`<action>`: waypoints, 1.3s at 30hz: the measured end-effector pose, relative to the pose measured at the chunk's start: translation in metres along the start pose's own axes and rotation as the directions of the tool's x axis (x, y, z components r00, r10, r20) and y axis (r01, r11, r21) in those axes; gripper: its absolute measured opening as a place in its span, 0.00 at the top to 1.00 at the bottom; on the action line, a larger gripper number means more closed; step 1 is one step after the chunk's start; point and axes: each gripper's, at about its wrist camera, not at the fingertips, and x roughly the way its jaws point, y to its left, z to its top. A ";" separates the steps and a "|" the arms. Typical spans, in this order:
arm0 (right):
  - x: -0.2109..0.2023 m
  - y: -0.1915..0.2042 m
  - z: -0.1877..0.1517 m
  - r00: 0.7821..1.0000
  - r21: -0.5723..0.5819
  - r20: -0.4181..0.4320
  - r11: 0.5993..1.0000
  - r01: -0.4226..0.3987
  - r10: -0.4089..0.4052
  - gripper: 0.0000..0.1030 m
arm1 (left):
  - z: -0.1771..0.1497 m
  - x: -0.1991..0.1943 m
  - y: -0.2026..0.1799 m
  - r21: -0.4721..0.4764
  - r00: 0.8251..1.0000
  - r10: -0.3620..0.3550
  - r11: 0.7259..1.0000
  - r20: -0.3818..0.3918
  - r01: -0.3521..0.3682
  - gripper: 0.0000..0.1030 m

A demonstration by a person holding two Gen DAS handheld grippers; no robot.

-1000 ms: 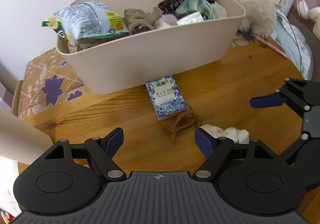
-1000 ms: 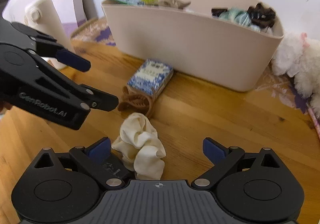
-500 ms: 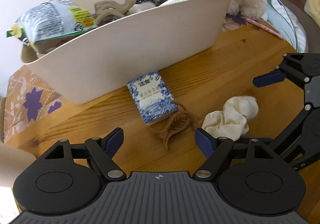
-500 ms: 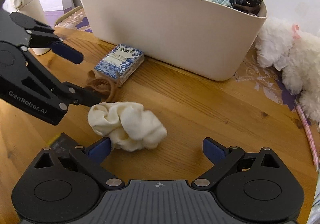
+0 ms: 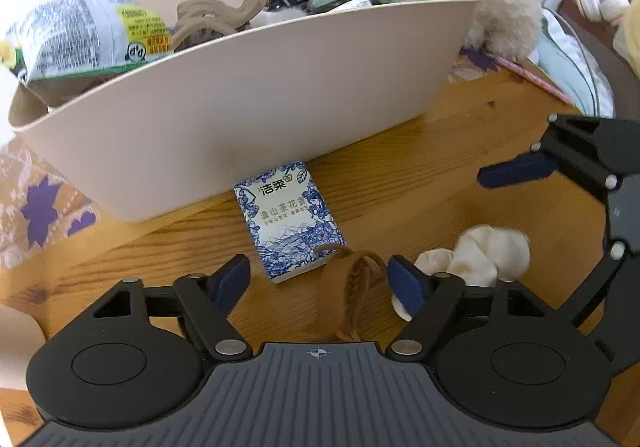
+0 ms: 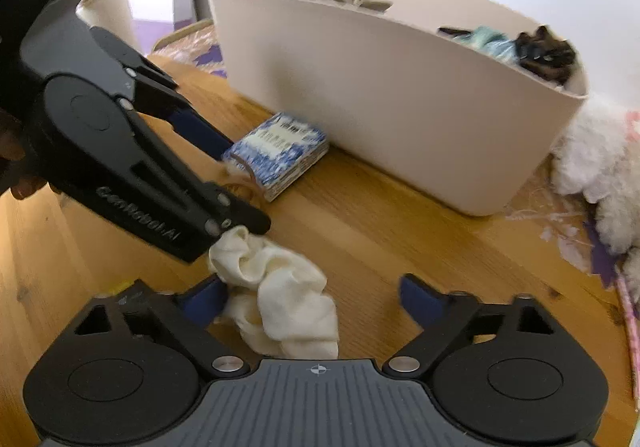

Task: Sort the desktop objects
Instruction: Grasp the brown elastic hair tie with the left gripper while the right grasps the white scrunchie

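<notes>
Wooden table (image 5: 400,175) before you now shows both jaws closing after your descent: your left hand-held gripper (image 5: 318,283) brackets the brown hair claw (image 5: 350,295), long axis running away from you toward the bin (image 5: 256,119), while your right hand-held gripper (image 6: 310,297) brackets the cream scrunchie (image 6: 280,303), neither pinched yet.

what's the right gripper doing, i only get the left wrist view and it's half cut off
Observer: The right gripper has its fingers closing around the cream scrunchie. The scrunchie lies against the finger on the picture's left; the other finger is still clear of it.
Operator: is my left gripper in its way
Observer: Possibly. From the right wrist view, the nearer fingertip of the left gripper overlaps the scrunchie's far edge. I cannot tell whether it touches.
</notes>
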 end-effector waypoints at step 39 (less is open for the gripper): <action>-0.031 -0.002 -0.021 0.998 0.001 -0.023 0.998 0.063 -0.063 0.79 | -0.017 -0.031 0.011 -0.043 0.998 0.030 0.999 -0.063 -0.033 0.54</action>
